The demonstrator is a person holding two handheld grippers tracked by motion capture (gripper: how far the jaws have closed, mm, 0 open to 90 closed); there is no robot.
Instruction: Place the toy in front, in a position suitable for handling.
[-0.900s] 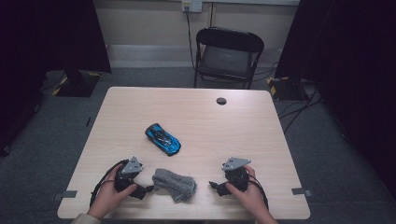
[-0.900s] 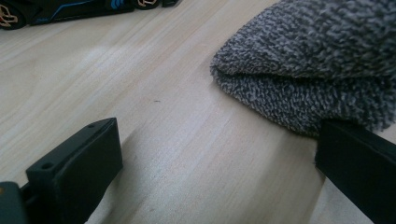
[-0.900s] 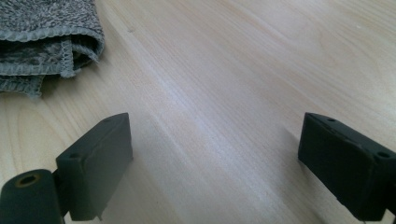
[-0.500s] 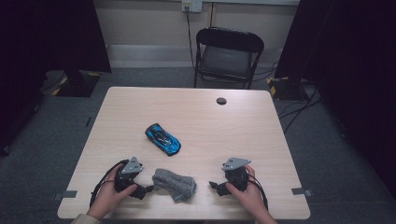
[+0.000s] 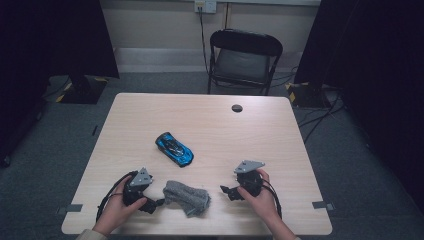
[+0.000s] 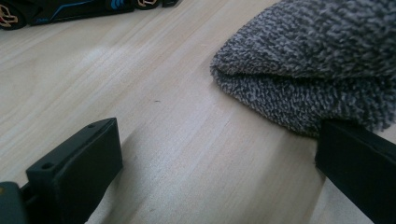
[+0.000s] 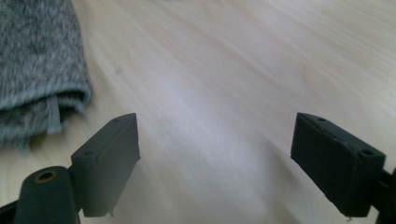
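High view: room dim, dark curtains at both sides, worktop (image 5: 210,125) lit evenly from above, soft short shadows, pic a bit low-res. Left gripper view: sharp on grey cloth (image 6: 317,70), near jaws soft, pale sheen on wood. Right gripper view: cloth blurred at left edge, bright washed-out patch mid-worktop, faint shadows under the tongs (image 7: 215,163).

No text, label, brand or number is legible on anything here.
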